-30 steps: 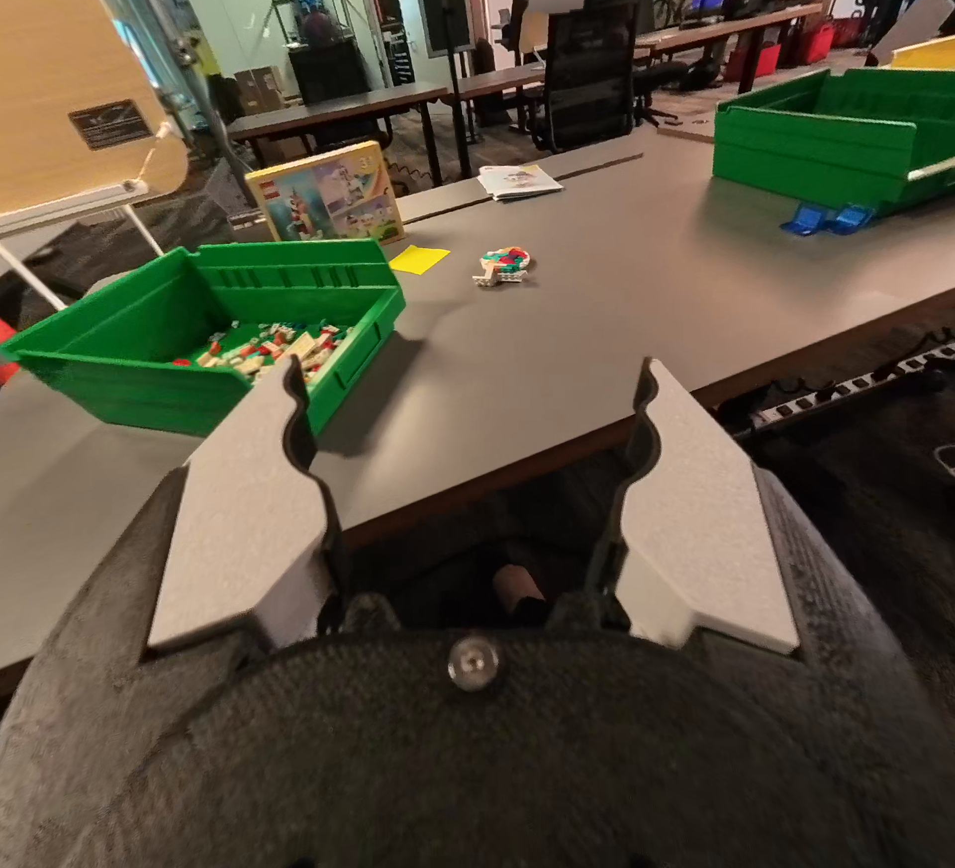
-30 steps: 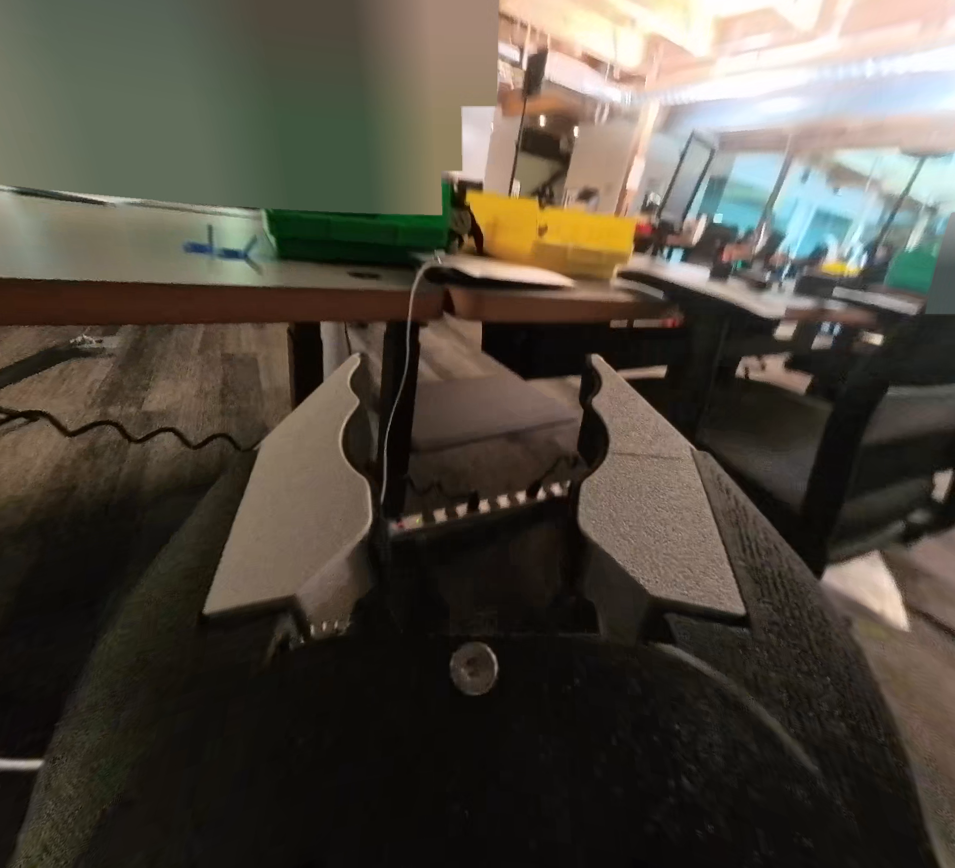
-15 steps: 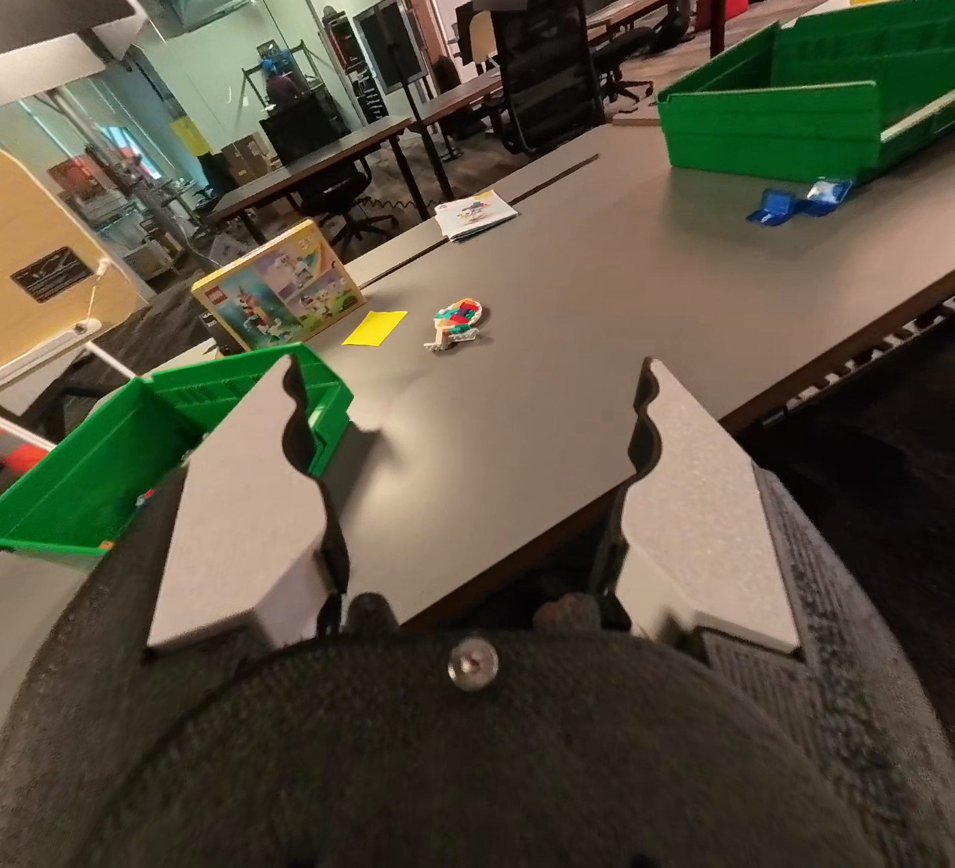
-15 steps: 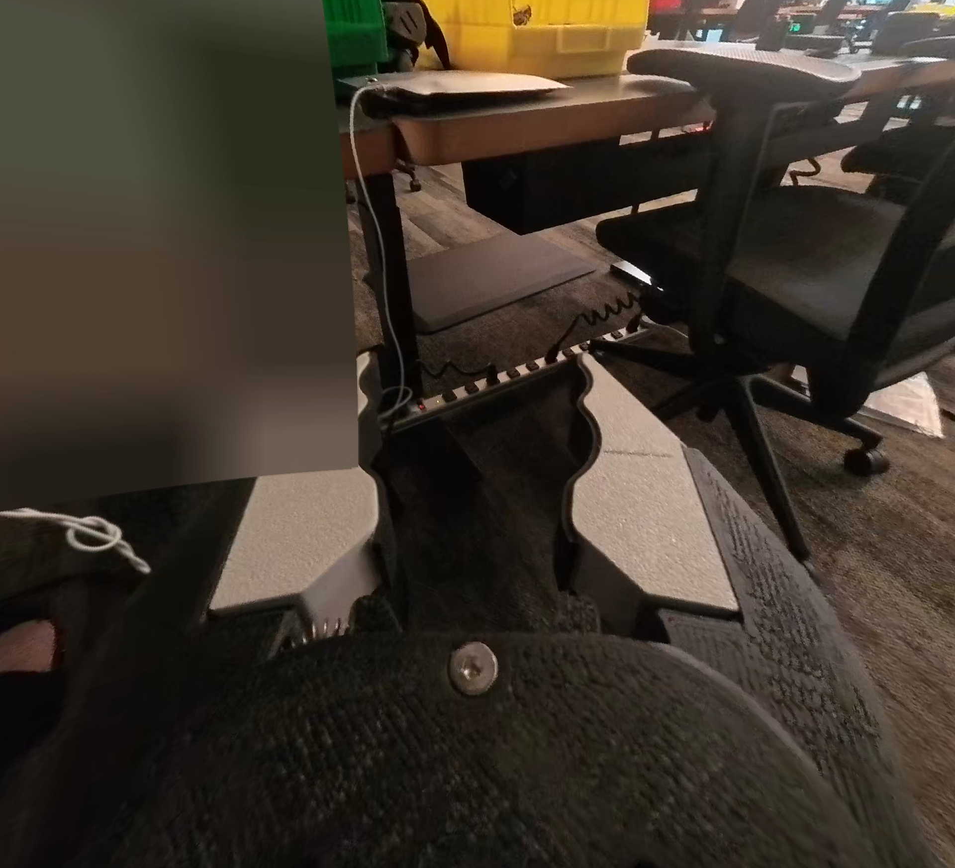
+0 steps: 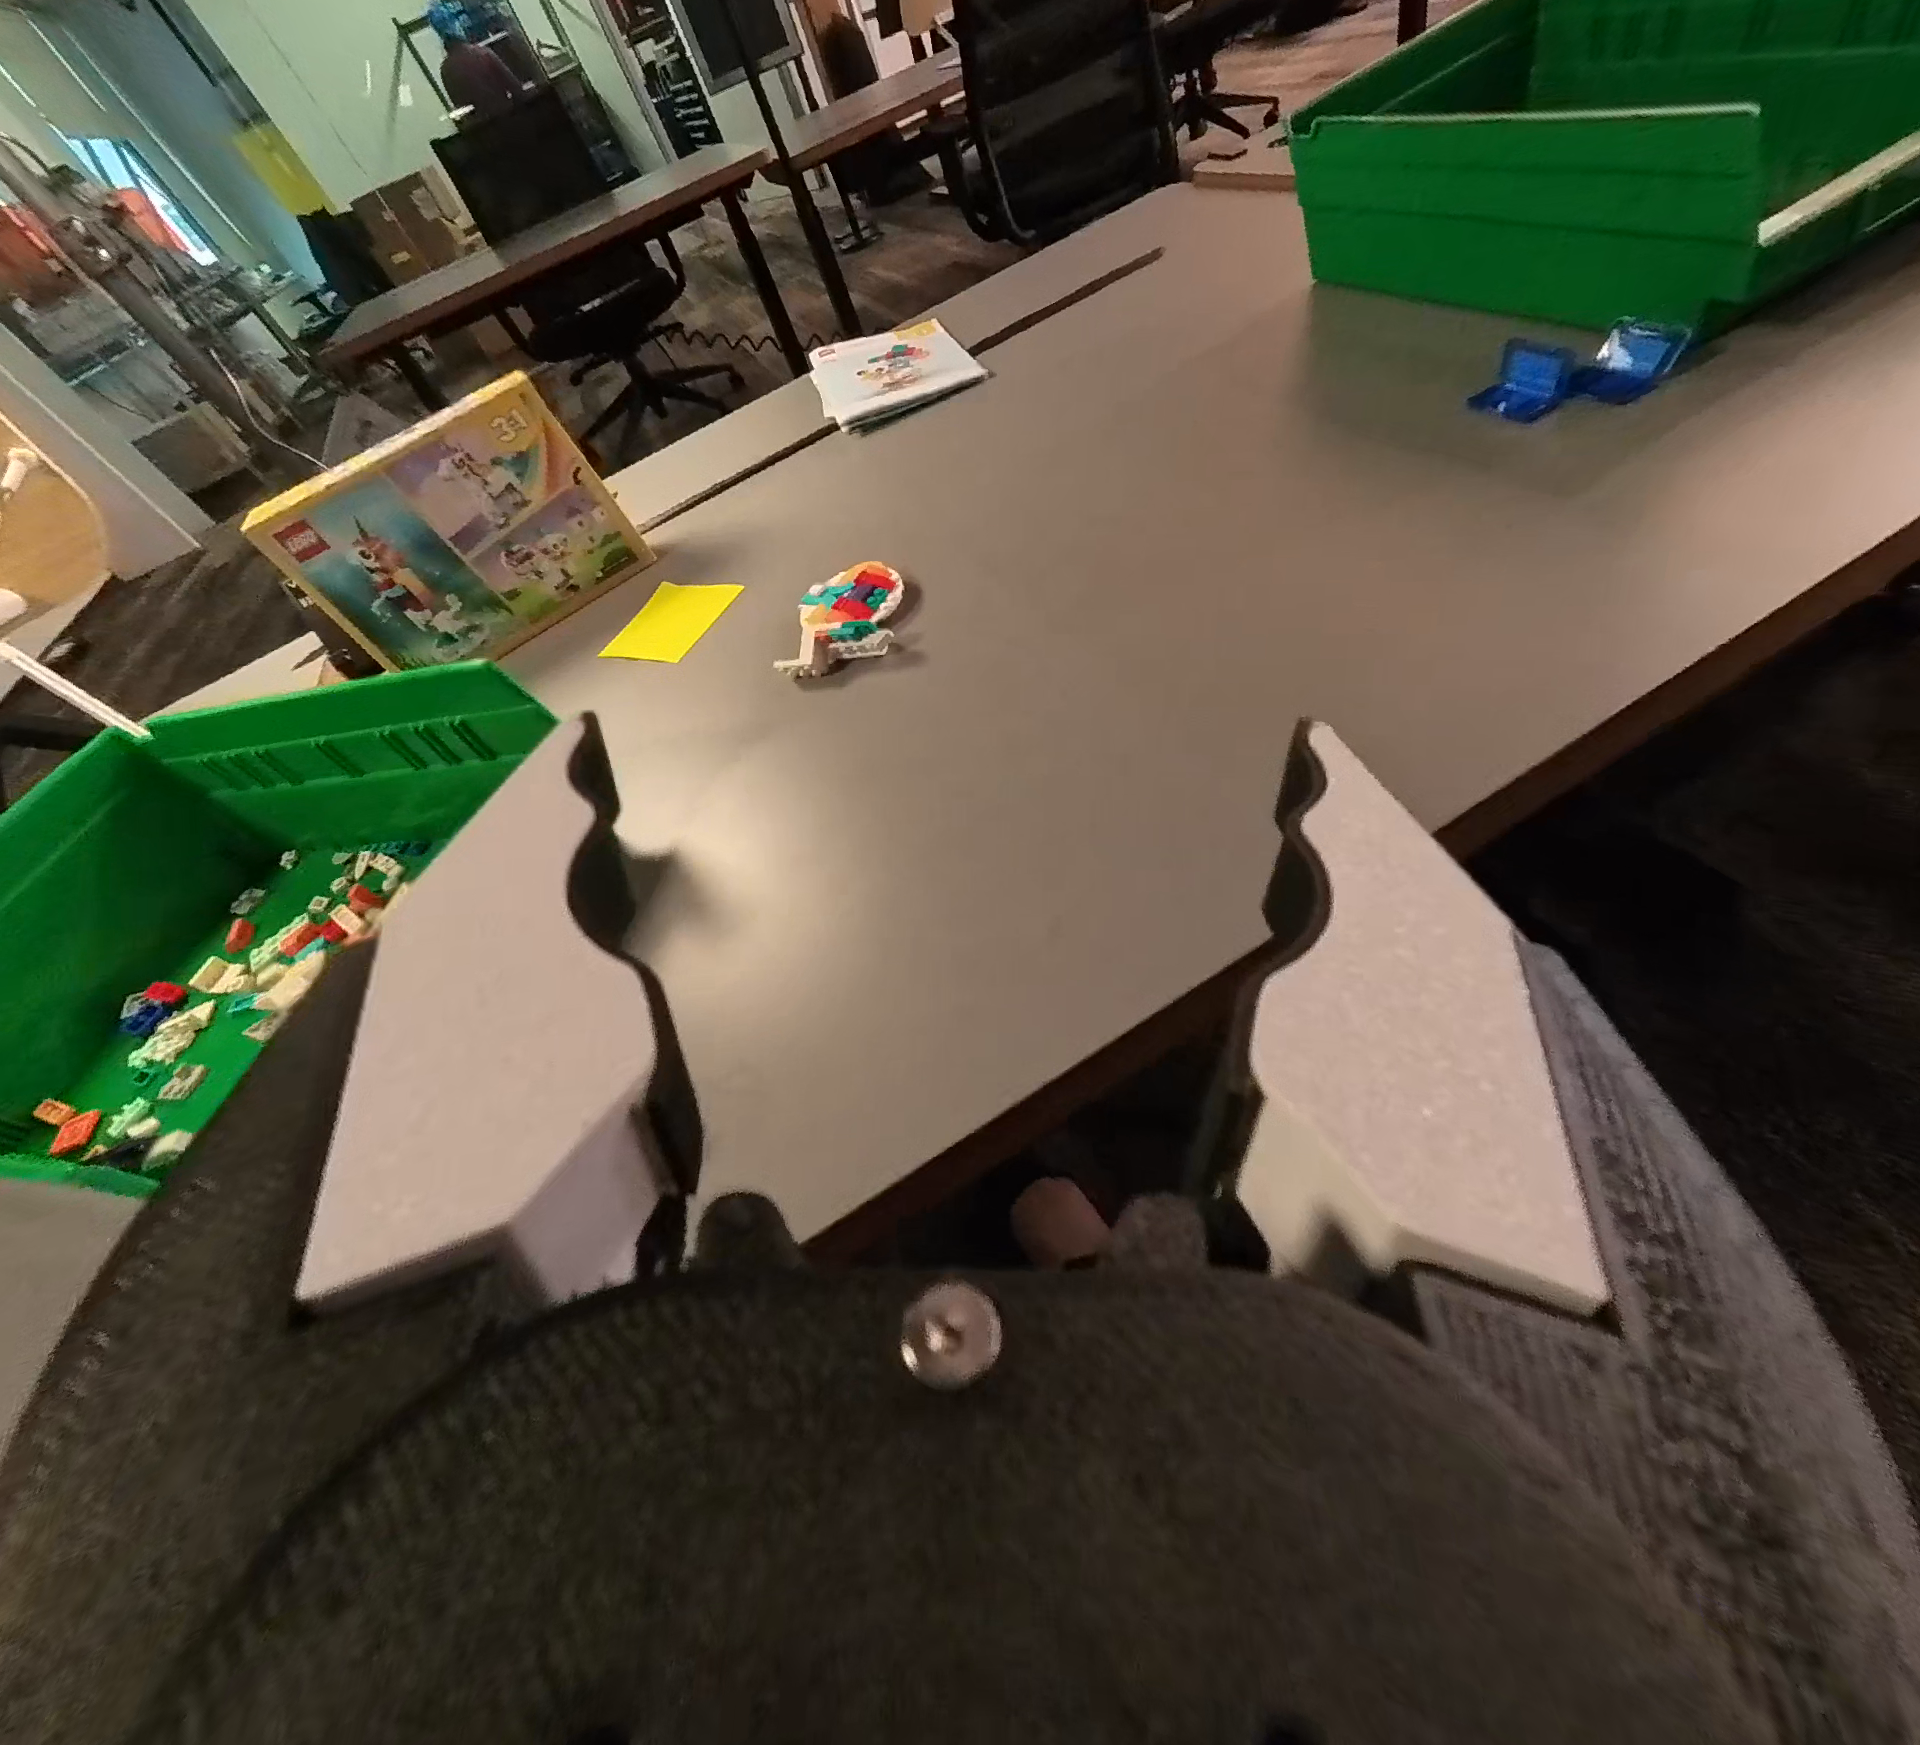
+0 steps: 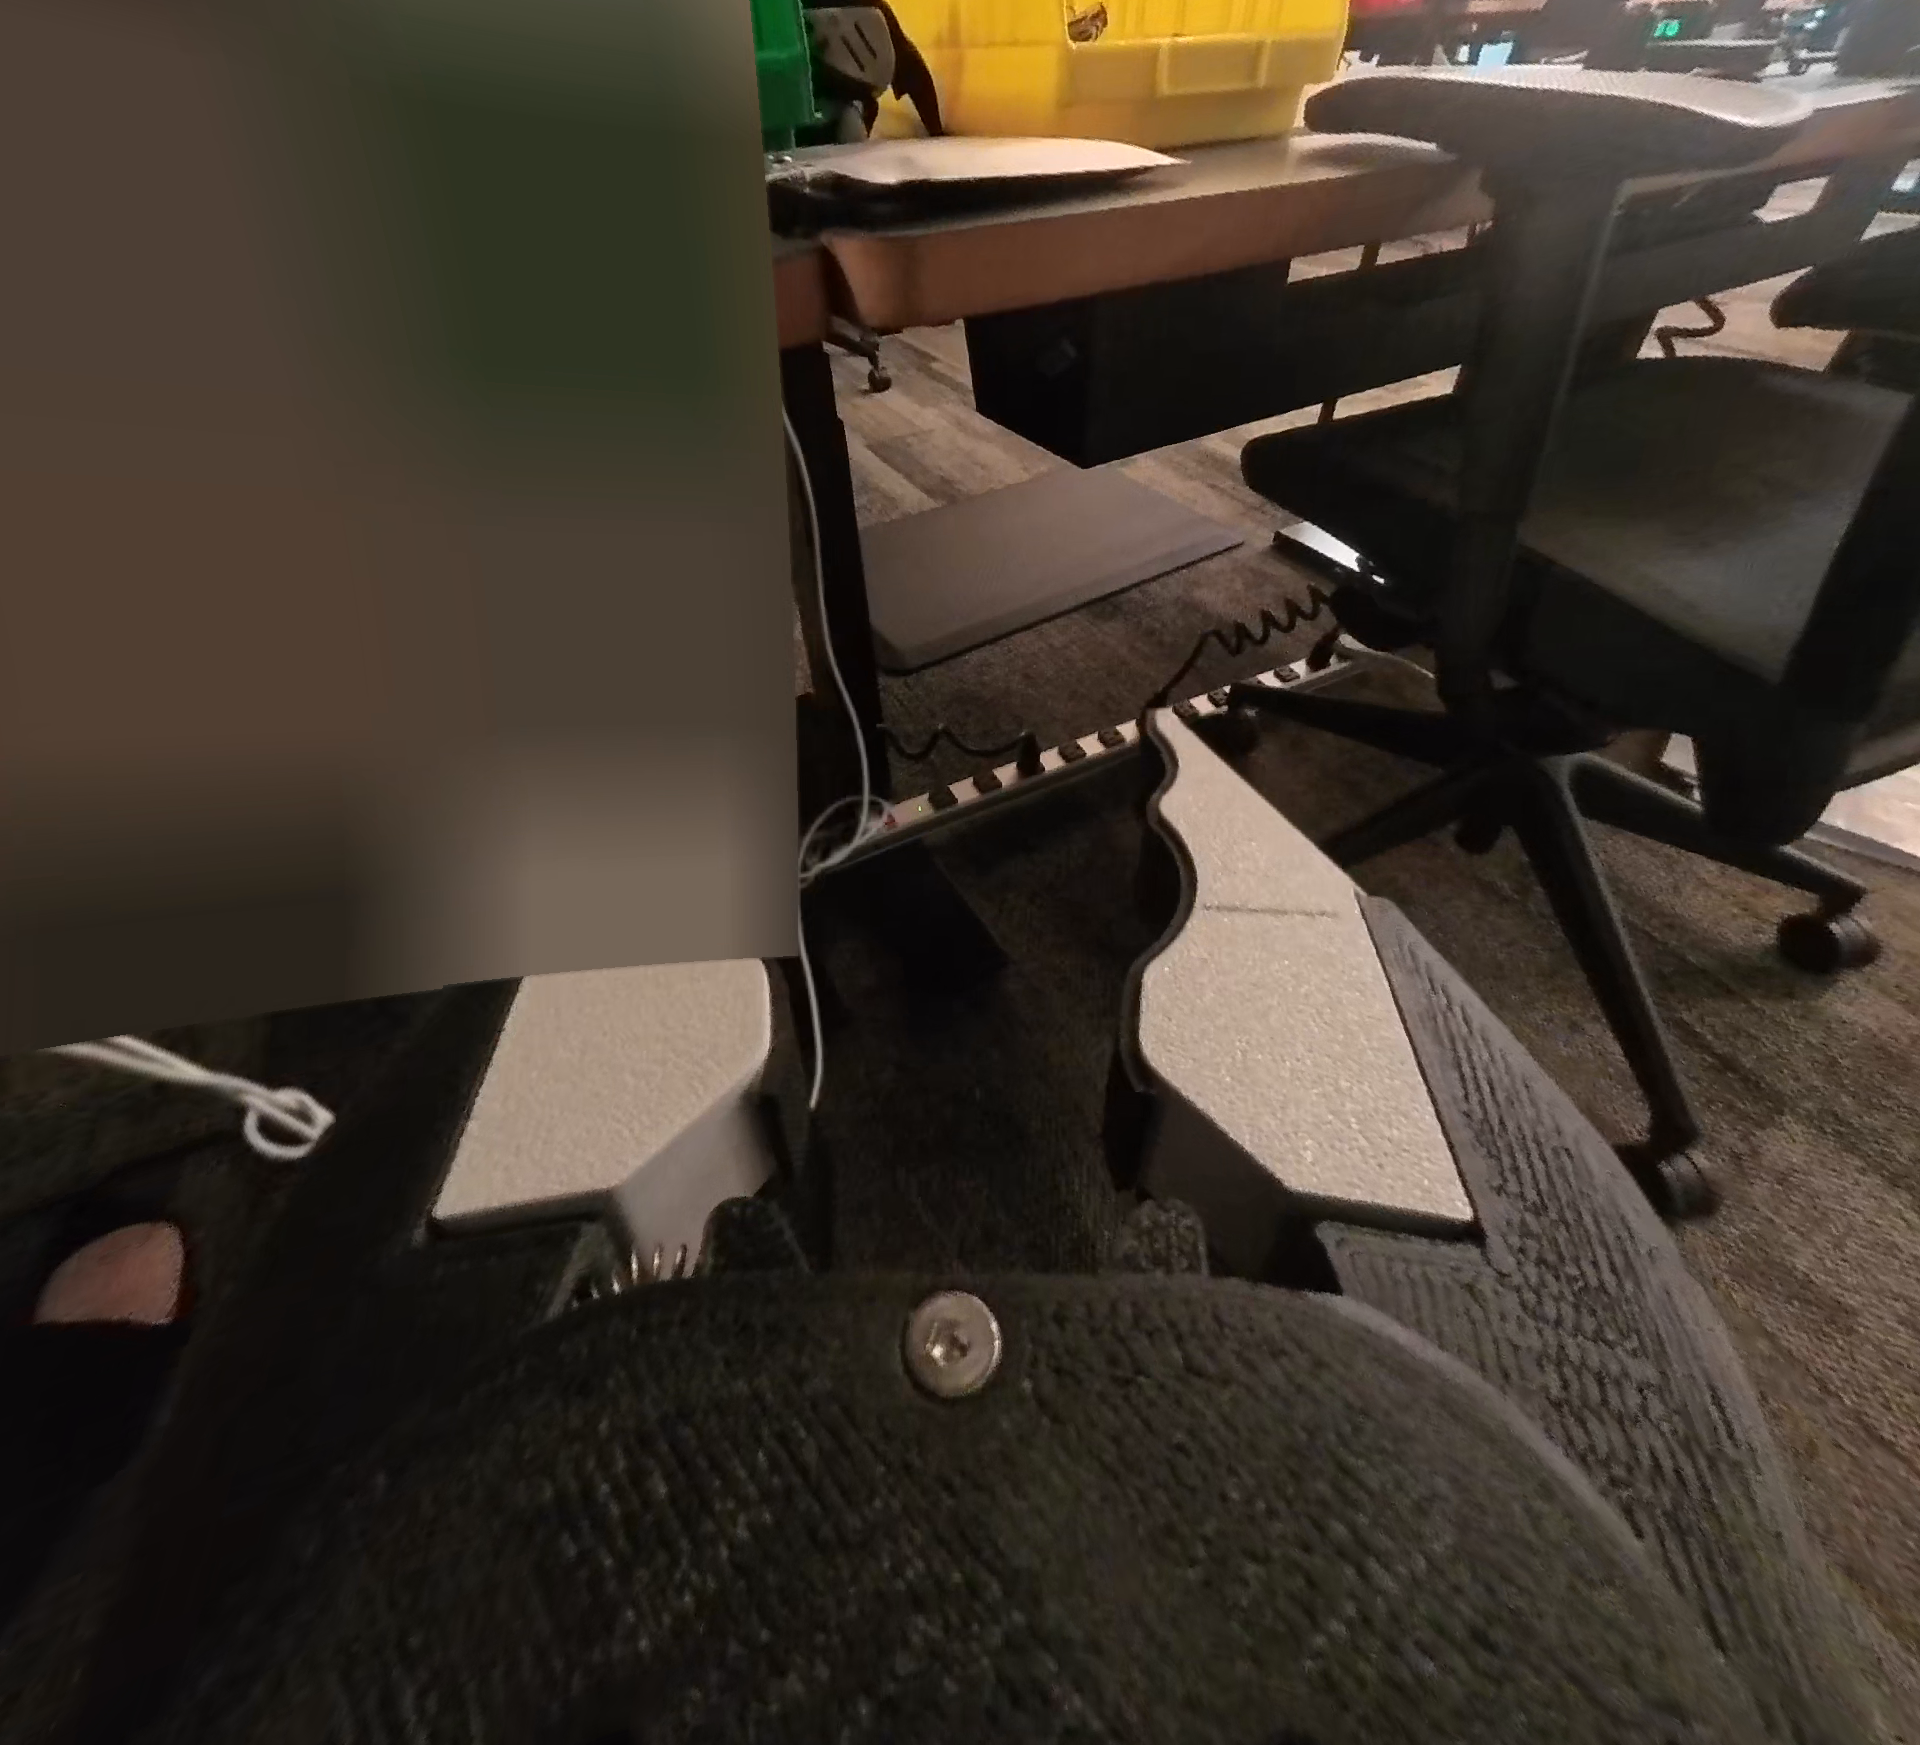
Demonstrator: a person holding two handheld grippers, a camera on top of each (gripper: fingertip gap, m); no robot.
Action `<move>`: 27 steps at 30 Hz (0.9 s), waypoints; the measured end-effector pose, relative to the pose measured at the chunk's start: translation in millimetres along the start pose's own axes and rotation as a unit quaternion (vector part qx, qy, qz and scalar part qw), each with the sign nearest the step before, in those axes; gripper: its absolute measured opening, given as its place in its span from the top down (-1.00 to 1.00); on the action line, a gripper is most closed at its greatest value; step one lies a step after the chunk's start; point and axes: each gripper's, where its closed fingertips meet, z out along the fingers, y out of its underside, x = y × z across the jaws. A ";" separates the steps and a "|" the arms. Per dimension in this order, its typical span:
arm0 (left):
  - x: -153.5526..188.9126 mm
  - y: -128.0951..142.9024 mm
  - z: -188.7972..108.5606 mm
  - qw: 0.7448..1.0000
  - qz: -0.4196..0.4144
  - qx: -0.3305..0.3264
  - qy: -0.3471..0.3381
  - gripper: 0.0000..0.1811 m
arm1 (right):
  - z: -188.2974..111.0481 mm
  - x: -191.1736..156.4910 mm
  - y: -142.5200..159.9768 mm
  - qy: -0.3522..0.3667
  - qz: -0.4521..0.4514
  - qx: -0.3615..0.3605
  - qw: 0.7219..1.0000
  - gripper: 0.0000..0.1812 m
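My left gripper [image 5: 945, 739] is open and empty, held over the front edge of a grey table [image 5: 1091, 760]. A green bin [image 5: 114, 864] with several loose toy bricks [image 5: 260, 957] sits just left of its left finger. A small colourful brick model [image 5: 847, 609] lies on the table ahead, beside a yellow paper slip [image 5: 673, 620]. My right gripper [image 6: 945, 739] is open and empty, held low beside the table and pointing at the carpet. A blur patch hides the tip of its left finger [image 6: 623, 1072].
A toy box [image 5: 447, 532] stands behind the slip, with a booklet [image 5: 894, 360] farther back. A large green bin [image 5: 1610, 168] and blue pieces [image 5: 1569, 360] sit at the right. The right wrist view shows a power strip [image 6: 1049, 755], an office chair [image 6: 1621, 552] and a yellow bin [image 6: 1122, 33].
My left gripper has risen and moved forward over the table edge, so the bin's inside shows more. My right gripper has swung right and tipped down toward the floor and chair. Both stay open.
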 end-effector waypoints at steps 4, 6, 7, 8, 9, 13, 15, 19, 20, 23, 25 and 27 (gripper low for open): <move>0.5 -4.7 -1.3 0.999 -0.033 0.021 0.007 -0.35 | 2.8 -8.7 1.3 -0.013 -0.007 0.000 1.000 0.27; -0.2 -2.0 -4.5 0.998 -0.059 0.018 0.013 -0.33 | 5.1 -11.9 5.4 -0.018 -0.008 -0.010 1.000 0.27; -1.2 -1.1 -7.5 0.998 -0.066 0.017 0.014 -0.31 | 5.4 -13.1 5.8 -0.020 -0.009 -0.010 1.000 0.27; -2.6 -0.7 -10.6 0.997 -0.070 0.017 0.013 -0.30 | 5.3 -13.9 5.6 -0.021 -0.009 -0.009 1.000 0.27; -4.6 -0.4 -13.4 0.997 -0.073 0.017 0.011 -0.30 | 5.0 -14.3 5.2 -0.021 -0.011 -0.007 1.000 0.27; -8.7 -0.3 -25.5 0.996 -0.092 0.015 0.010 -0.28 | 4.3 -19.2 3.2 -0.028 -0.019 -0.003 0.999 0.28; -7.5 -1.4 -32.6 0.990 -0.136 0.017 0.031 -0.27 | 3.7 -21.4 3.0 -0.030 -0.026 -0.004 0.999 0.28; -19.7 -0.4 -46.7 0.982 -0.187 0.014 0.028 -0.31 | 1.0 -25.7 -1.4 -0.035 -0.020 0.006 0.999 0.29; -21.9 -1.9 -49.9 0.981 -0.194 0.016 0.026 -0.31 | 0.7 -27.3 -2.1 -0.040 -0.006 0.009 0.999 0.30; -21.7 -8.2 -57.6 0.982 -0.187 0.022 0.022 -0.32 | 2.3 -30.5 3.3 -0.054 0.030 -0.006 0.998 0.31; -16.4 -12.4 -60.8 0.985 -0.171 0.023 0.020 -0.32 | 2.6 -27.4 8.6 -0.053 0.040 -0.025 0.997 0.31; -8.1 -18.6 -62.6 0.986 -0.166 0.029 0.022 -0.32 | 1.5 -32.0 10.4 -0.078 0.065 -0.035 0.994 0.31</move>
